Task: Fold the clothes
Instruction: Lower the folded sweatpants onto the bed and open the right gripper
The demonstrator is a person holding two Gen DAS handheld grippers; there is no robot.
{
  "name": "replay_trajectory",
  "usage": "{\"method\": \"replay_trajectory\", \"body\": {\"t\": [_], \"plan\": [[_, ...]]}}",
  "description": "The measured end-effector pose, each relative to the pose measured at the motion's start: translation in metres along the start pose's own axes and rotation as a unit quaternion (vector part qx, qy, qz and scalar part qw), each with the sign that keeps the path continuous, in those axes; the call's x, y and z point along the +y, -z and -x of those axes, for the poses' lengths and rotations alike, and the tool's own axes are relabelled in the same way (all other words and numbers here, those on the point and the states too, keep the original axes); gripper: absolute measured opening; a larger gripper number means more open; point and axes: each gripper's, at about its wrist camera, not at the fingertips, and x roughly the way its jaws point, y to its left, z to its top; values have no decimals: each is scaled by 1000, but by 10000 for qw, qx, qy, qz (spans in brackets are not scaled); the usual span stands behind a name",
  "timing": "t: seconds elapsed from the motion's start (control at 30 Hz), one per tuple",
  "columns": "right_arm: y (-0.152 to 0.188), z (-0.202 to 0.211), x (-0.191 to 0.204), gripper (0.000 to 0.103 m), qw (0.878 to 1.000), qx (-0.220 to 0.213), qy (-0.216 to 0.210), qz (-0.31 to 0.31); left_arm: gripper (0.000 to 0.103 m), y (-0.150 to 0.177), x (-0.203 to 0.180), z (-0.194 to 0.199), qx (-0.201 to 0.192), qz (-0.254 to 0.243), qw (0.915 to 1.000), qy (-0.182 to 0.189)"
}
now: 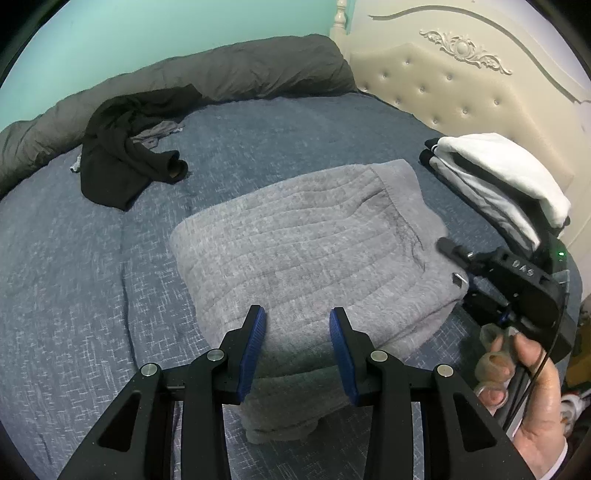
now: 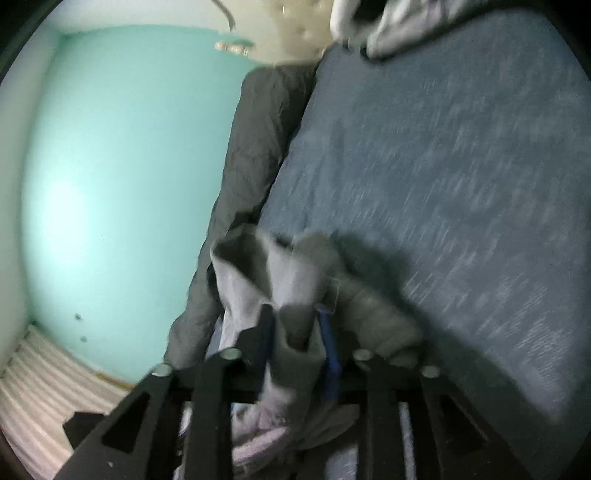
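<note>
- Blue woven bed cover (image 1: 92, 266) fills both views, backed by a mint-green wall (image 1: 147, 29) and a cream tufted headboard (image 1: 461, 96).
- Folded grey ribbed knit garment (image 1: 306, 240) lies flat mid-bed, directly ahead of the left tongs (image 1: 297, 326), whose blue pads stand apart, empty.
- Right tongs (image 2: 295, 332) are clamped on a pale grey crumpled cloth (image 2: 284, 295); that view is blurred.
- Stack of folded white and black clothes (image 1: 506, 184) sits beside the headboard.
- Loose black garment (image 1: 122, 162) lies against the rolled dark grey duvet (image 1: 221, 74).
- No containers seen.
</note>
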Motion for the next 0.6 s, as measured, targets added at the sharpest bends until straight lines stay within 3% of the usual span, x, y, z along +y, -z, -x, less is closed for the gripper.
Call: {"method": "replay_trajectory", "body": {"t": [0.07,0.17,0.2,0.27,0.47,0.53,0.57,0.6], "plan": [[-8,14,5,34,9995,-288,33,152,40,0,2,4,-47,43,10000,-8],[-12,21,17,43,9978,-389,-96,527,40,0,5,9,-119,58,9999,-58],[-10,20,22,51,9974,-313,-118,641,40,1,5,11,-144,42,9998,-90],[-7,18,30,56,9960,-150,-160,864,40,2,5,14,-189,5,9997,-179],[7,-5,34,56,9906,420,168,1288,40,5,8,14,-171,-33,9994,-289],[10,-6,32,50,9894,491,212,1348,40,6,10,14,-157,-15,9995,-284],[11,-6,30,32,9888,524,233,1377,40,6,10,13,-154,-4,9995,-282],[11,-5,31,24,9879,530,275,1430,40,6,11,13,-151,8,9995,-279]]}}
